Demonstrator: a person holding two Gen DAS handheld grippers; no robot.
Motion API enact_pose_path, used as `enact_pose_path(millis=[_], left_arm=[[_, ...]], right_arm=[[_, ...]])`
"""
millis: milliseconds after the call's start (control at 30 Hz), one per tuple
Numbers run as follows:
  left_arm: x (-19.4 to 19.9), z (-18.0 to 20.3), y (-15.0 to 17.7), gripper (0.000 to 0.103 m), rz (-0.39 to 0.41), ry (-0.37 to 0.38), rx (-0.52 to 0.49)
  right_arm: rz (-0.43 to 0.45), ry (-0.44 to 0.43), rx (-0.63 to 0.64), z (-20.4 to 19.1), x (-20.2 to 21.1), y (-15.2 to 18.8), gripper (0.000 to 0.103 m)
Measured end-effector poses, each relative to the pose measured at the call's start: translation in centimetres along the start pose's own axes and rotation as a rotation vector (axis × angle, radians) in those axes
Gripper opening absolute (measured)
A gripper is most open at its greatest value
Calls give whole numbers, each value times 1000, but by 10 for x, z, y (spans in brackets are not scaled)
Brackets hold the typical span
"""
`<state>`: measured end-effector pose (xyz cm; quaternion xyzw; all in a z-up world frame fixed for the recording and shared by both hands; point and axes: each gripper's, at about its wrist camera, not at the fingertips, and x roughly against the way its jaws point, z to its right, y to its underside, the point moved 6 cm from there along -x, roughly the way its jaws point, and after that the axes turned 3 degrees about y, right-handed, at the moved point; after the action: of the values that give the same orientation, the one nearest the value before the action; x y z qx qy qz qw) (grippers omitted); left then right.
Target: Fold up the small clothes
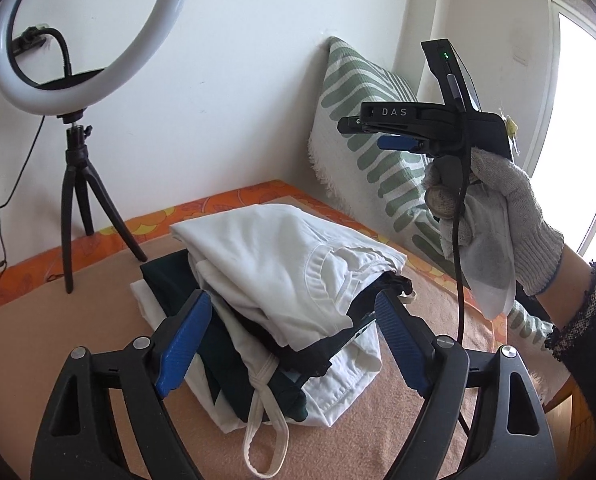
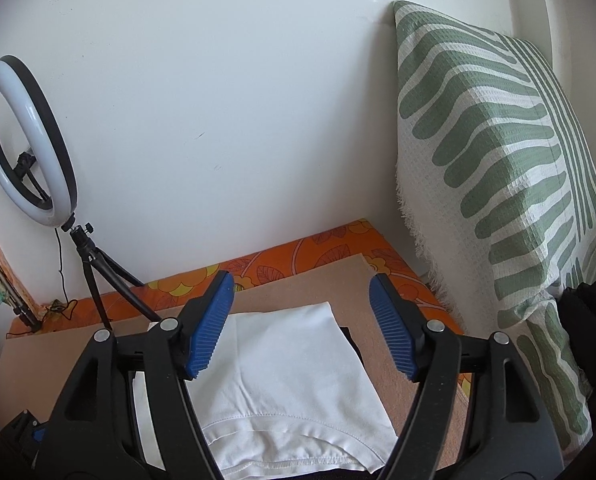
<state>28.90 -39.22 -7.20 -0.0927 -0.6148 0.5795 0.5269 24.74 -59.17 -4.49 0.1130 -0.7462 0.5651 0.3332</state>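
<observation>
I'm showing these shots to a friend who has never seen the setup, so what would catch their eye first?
Probably the stack of folded clothes, white and dark pieces piled on the tan mat, with the open left gripper framing it. Next, the gloved hand at the right holding the right gripper above the pile. Behind, a ring light on a tripod stands at the left wall, and a green-striped pillow leans in the right corner.

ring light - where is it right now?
The ring light stands on its black tripod at the back left in both wrist views, against the white wall, left of the folded clothes pile.
</observation>
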Motion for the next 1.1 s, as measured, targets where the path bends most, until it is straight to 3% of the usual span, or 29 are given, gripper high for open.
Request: enact_pose_path(millis=[633,967,1100], left_arm=[[112,22,15,84,44,-51,-1],[179,42,36,84,82,-100,-37],[202,49,48,90,92,-104,-36]], right_arm=[[47,-2,42,-54,112,22,95],[92,31,75,-87,177,56,103],[87,48,87,-97,198,77,103]])
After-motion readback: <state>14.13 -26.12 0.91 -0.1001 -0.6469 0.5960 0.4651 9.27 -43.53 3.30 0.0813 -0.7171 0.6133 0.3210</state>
